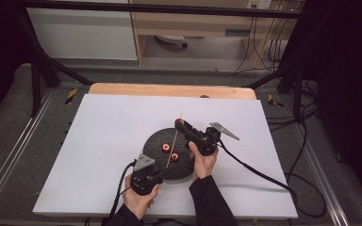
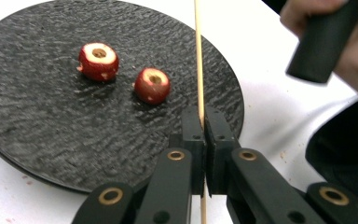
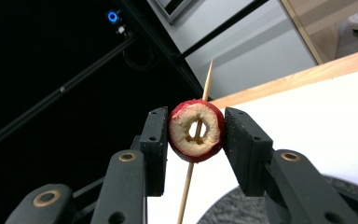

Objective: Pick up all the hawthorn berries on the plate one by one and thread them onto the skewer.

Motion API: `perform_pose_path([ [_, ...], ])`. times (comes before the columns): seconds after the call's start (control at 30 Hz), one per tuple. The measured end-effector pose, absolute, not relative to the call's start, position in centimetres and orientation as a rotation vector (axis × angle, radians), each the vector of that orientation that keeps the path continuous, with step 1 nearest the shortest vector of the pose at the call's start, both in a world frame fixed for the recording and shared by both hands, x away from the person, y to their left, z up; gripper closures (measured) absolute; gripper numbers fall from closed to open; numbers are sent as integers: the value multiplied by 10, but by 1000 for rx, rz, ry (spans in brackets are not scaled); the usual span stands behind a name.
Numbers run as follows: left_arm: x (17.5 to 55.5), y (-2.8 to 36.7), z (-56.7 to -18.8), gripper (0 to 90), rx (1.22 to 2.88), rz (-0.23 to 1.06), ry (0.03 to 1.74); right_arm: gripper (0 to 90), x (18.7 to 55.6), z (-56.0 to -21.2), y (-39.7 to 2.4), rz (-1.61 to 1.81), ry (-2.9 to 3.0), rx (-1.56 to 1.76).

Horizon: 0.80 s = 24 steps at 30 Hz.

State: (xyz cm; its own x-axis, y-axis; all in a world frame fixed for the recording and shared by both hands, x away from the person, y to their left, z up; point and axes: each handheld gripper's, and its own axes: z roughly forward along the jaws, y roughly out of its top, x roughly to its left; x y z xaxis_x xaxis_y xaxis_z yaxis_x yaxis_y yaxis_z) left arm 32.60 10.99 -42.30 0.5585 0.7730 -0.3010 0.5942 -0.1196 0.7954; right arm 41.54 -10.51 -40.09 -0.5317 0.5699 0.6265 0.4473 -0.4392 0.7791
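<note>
A white bench carries a round black textured plate near its middle. Two cored red fruit pieces, hawthorn-like, lie on the plate: one toward ten o'clock as the left gripper view shows it, the other just beside it, nearer the centre, both with the hollow core facing up, close together but apart.

The left gripper sits at the plate's six o'clock edge in the high view, held in the person's left hand. Its fingers are clenched on the bottom end of a thin wooden skewer, which runs away across the right side of the plate toward twelve o'clock.

The right gripper reaches in from about four o'clock, gripped by the right hand, its tip at the plate's twelve o'clock rim. Its fingers are grasping a third cored fruit ring from both sides, red skin against the pads, pale flesh and the hole facing the camera. The skewer passes behind the fruit and can be seen through the hole; its pointed tip rises above the fruit.
</note>
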Motion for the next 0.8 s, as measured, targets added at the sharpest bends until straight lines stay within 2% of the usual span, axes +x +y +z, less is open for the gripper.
perform_pose_path([
  [0.8,349,111,-418,884,1855,260,1092,609,381,-427,-90,2045,1812,1417],
])
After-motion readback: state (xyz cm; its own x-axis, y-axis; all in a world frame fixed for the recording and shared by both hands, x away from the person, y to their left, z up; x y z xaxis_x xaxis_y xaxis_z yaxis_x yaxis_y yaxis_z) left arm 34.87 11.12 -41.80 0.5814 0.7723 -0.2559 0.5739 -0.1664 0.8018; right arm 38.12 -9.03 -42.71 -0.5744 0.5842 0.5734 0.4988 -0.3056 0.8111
